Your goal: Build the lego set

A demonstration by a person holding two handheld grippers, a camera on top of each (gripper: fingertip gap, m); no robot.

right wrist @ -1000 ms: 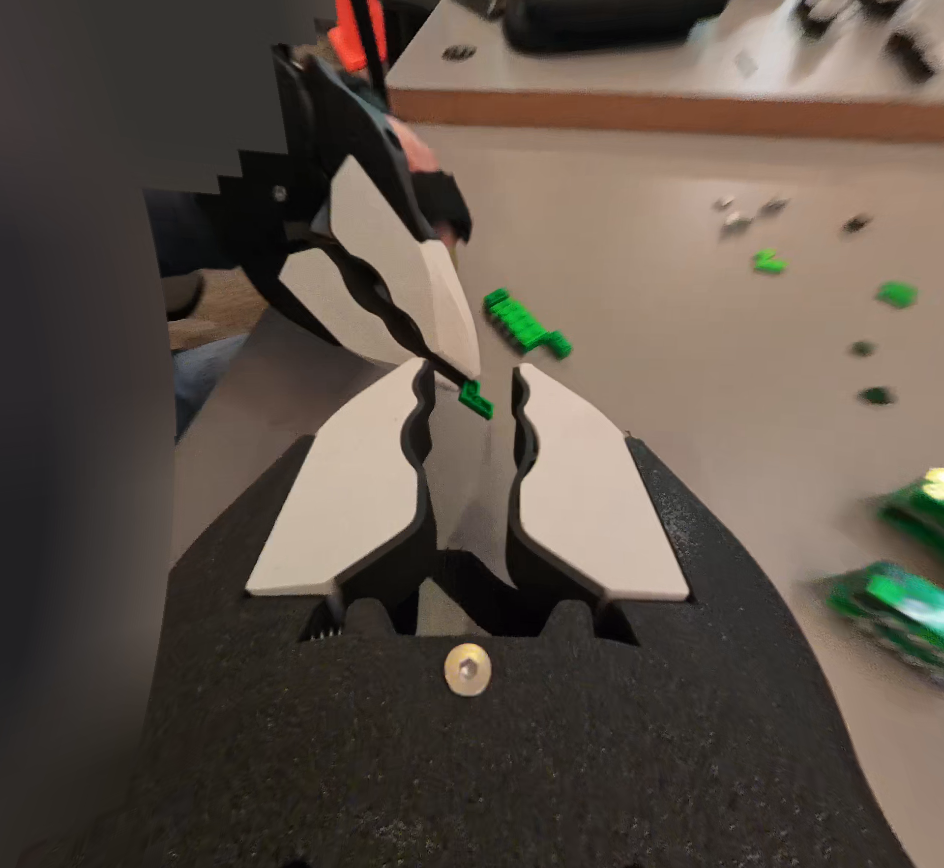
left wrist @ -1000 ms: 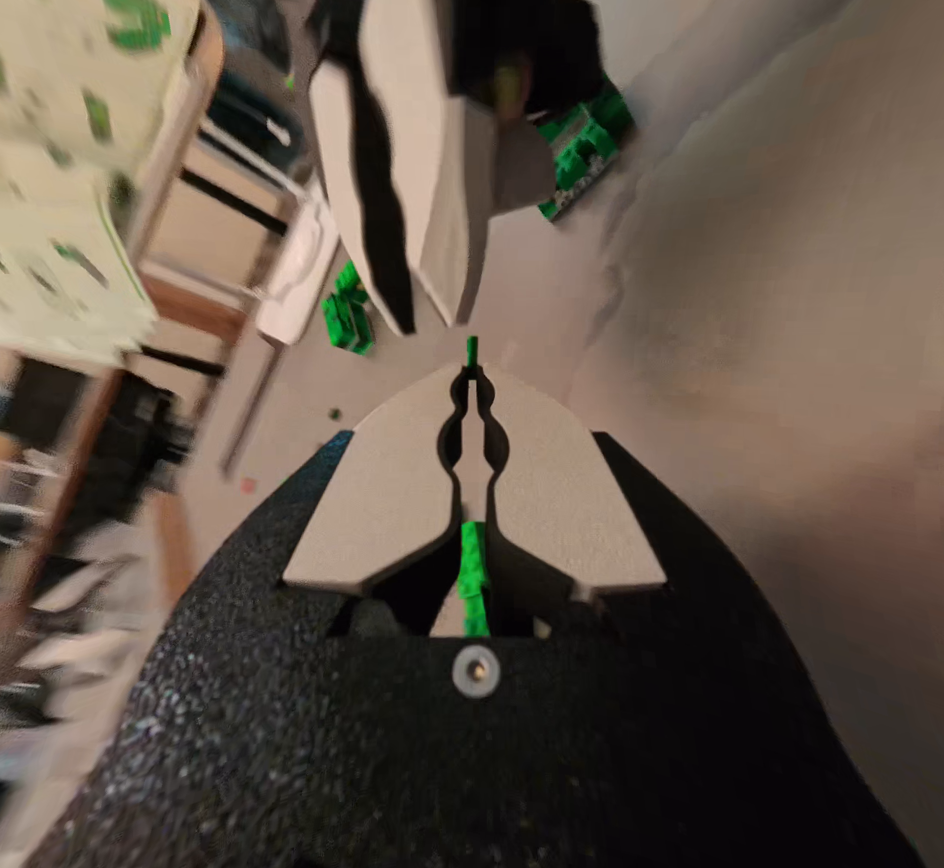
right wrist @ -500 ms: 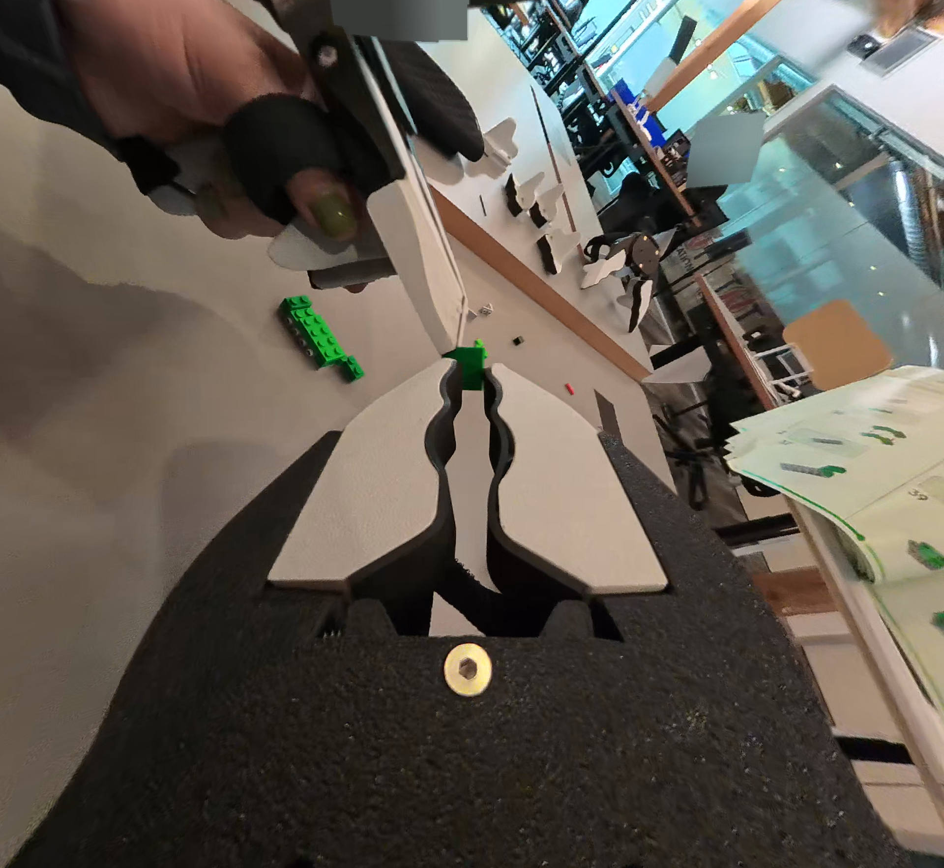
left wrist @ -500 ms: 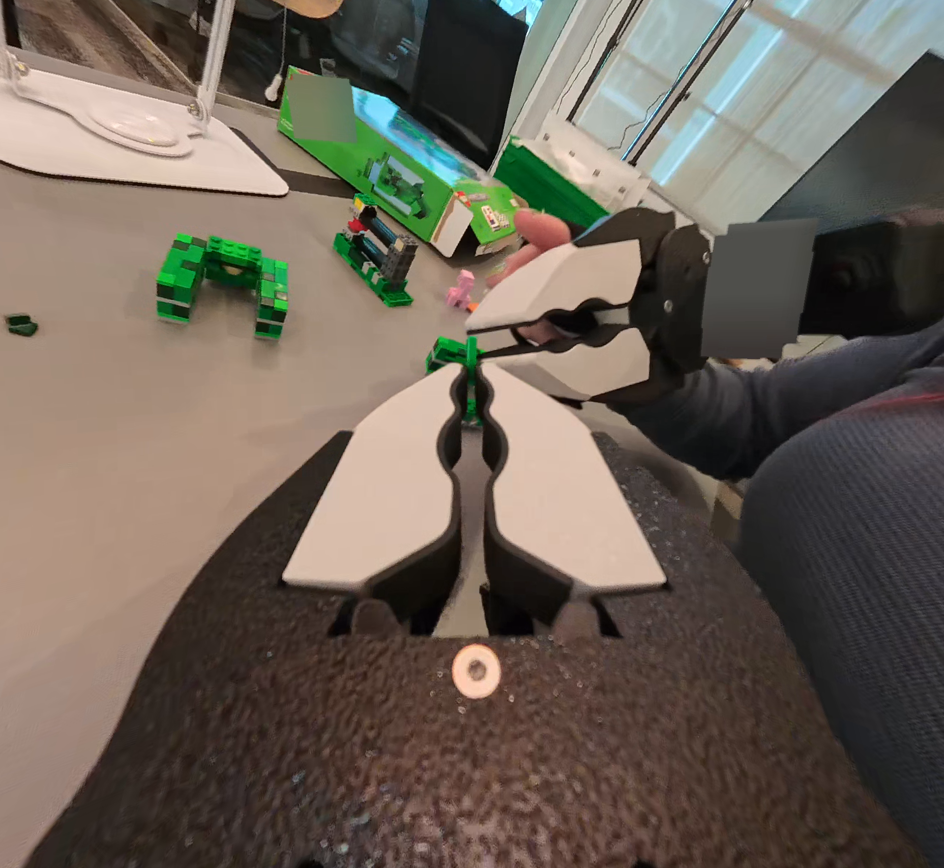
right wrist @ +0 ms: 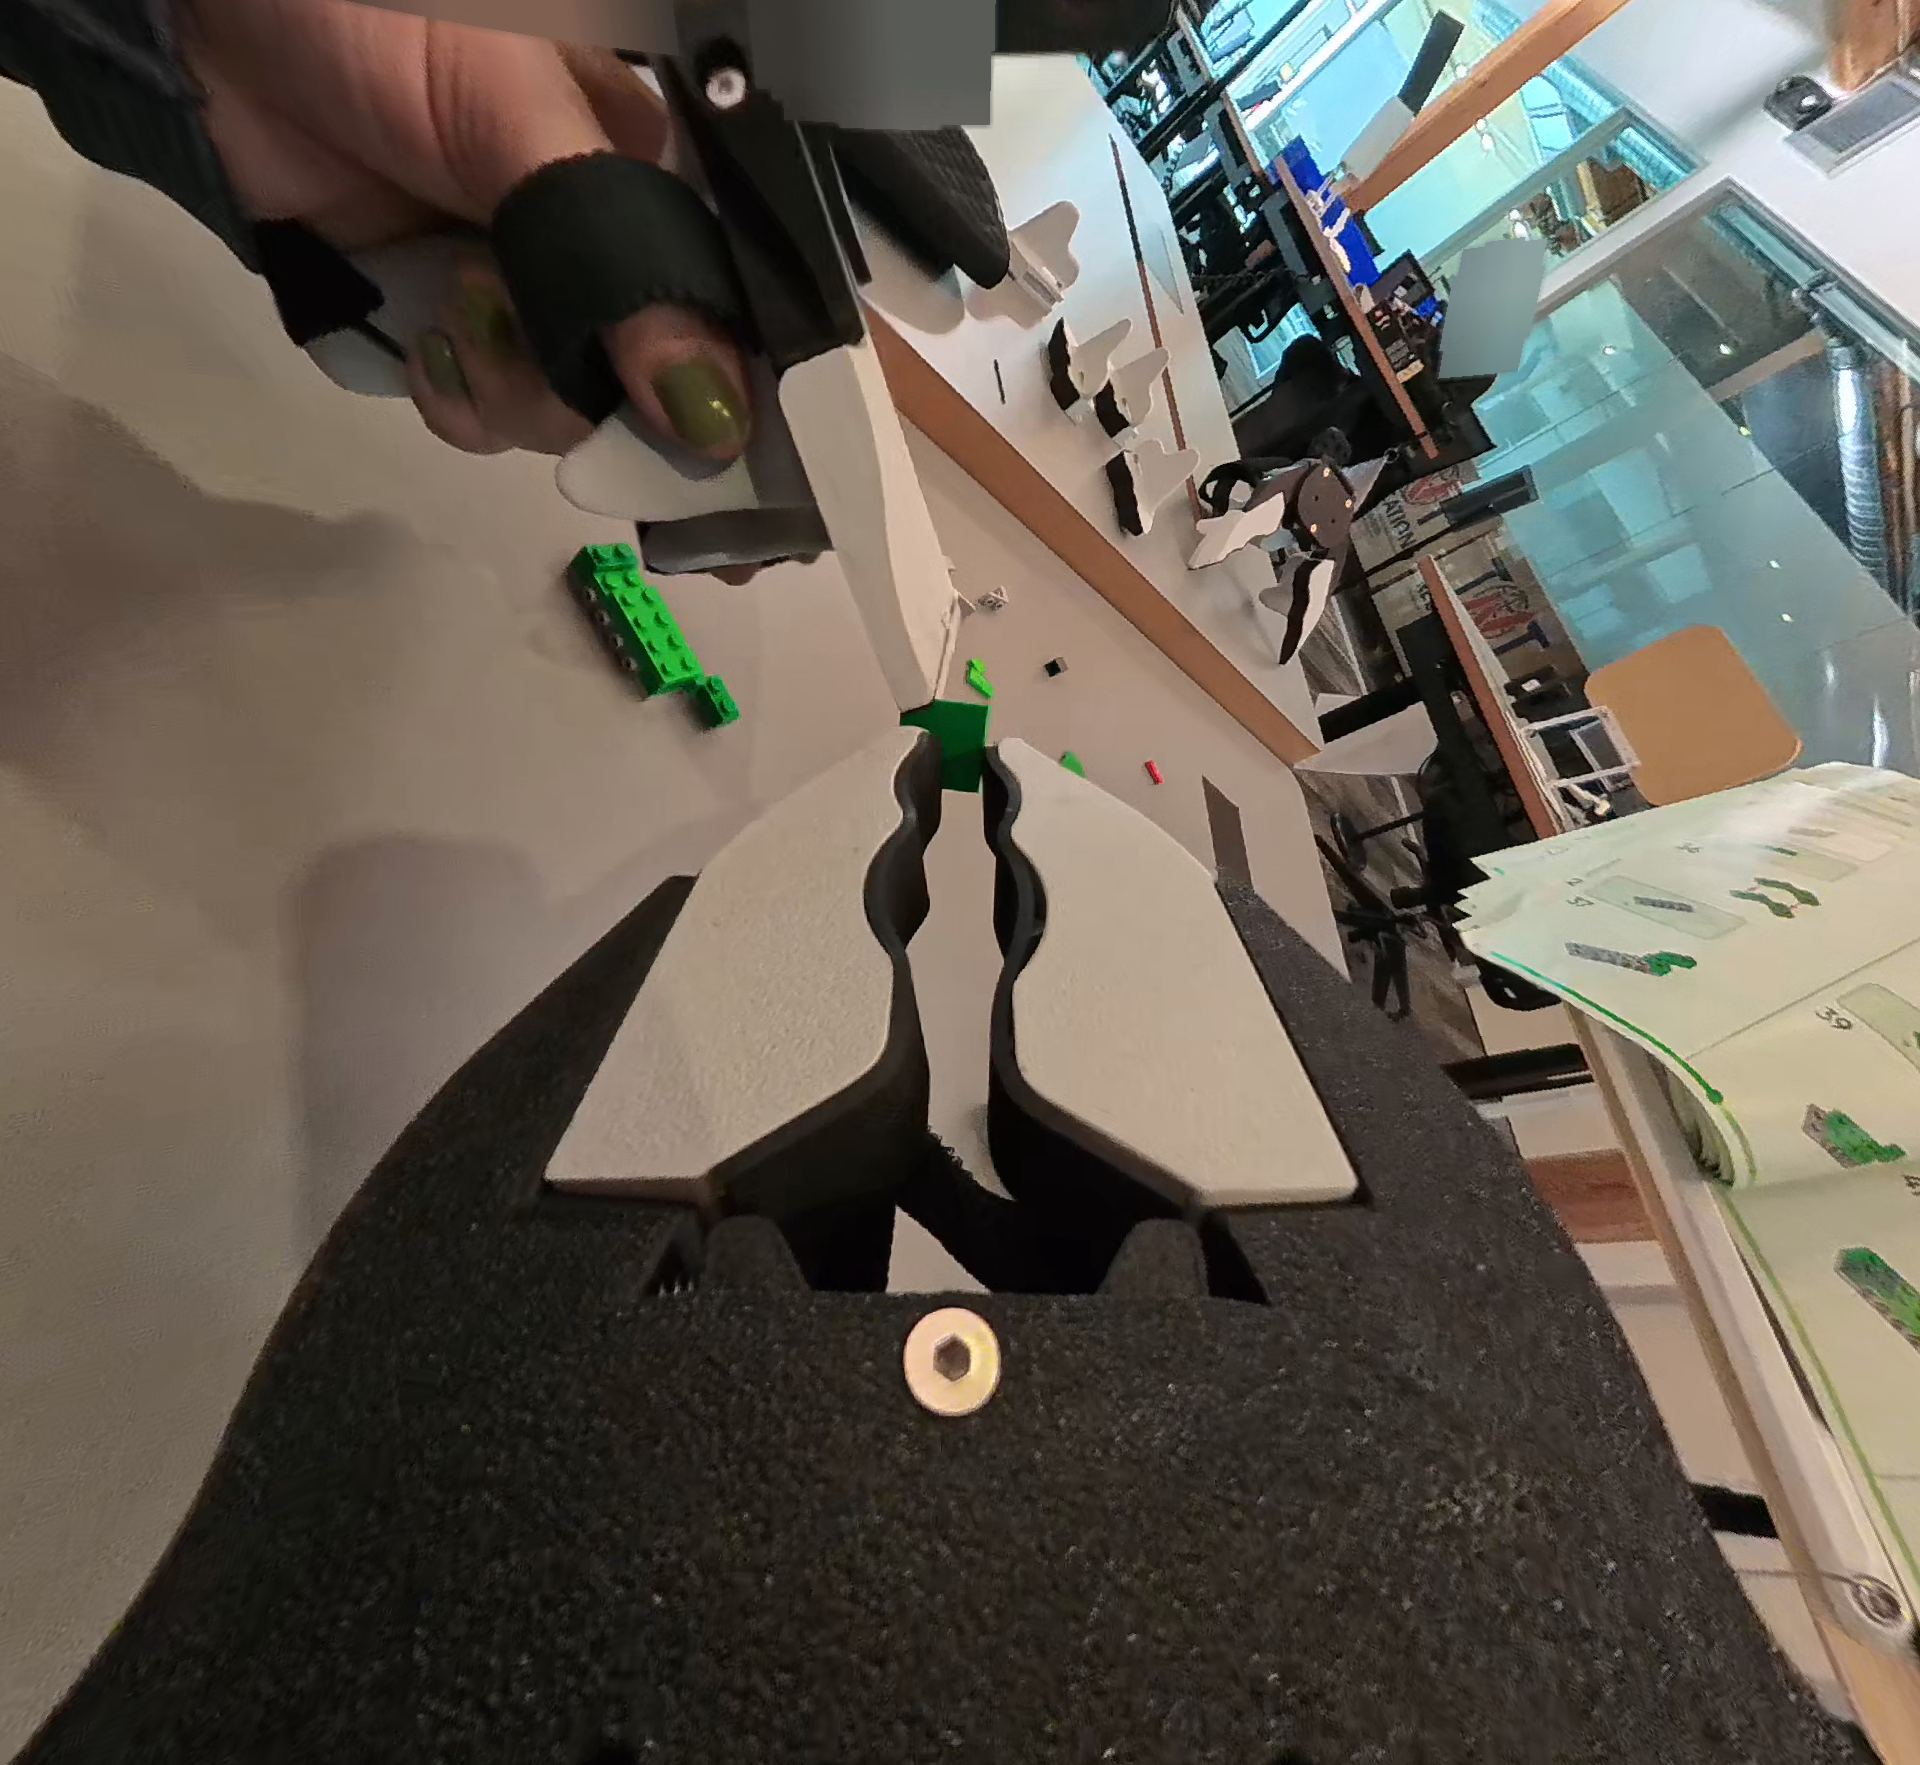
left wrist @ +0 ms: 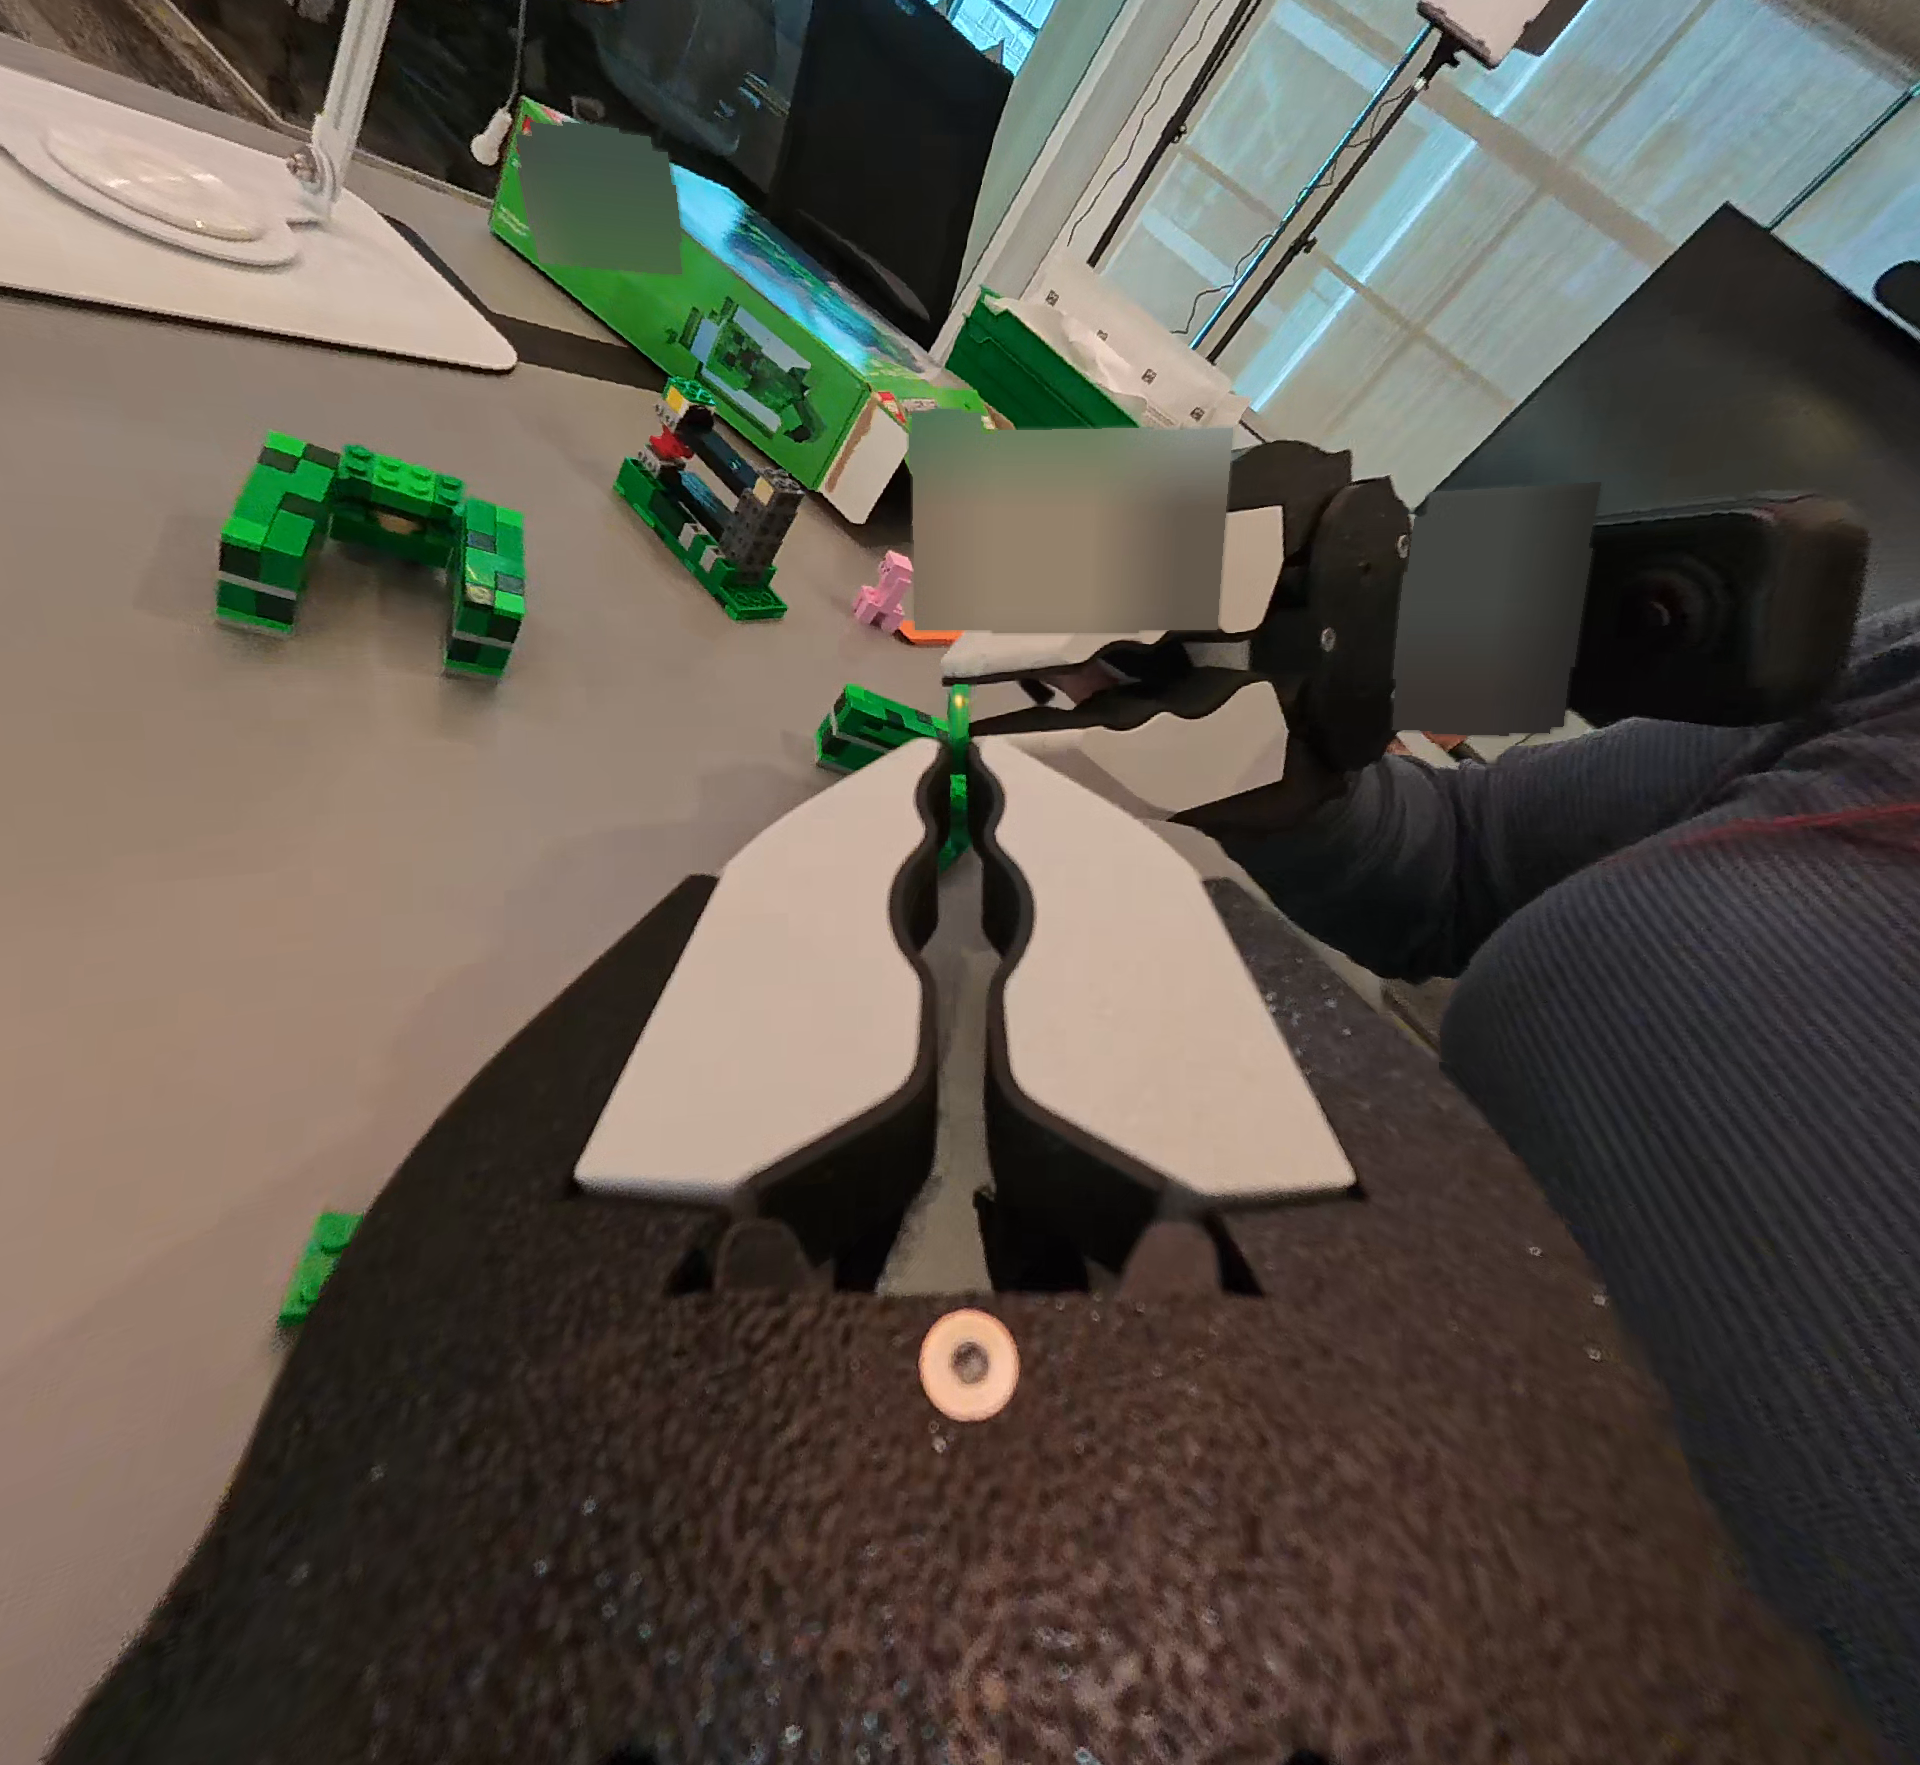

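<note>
Small green plate (left wrist: 954, 785) pinched edge-on by left hand-held gripper (left wrist: 956, 770), now also nipped at its tip by right hand-held gripper (right wrist: 961, 759), above bench (left wrist: 312, 884), no longer apart: handover or regrip apparently underway.

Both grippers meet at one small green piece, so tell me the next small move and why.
Probably press the tips together to seat the joint. The left gripper pinches a thin green plate edge-on; the right gripper holds a green piece against it, both lifted off the table.
</note>
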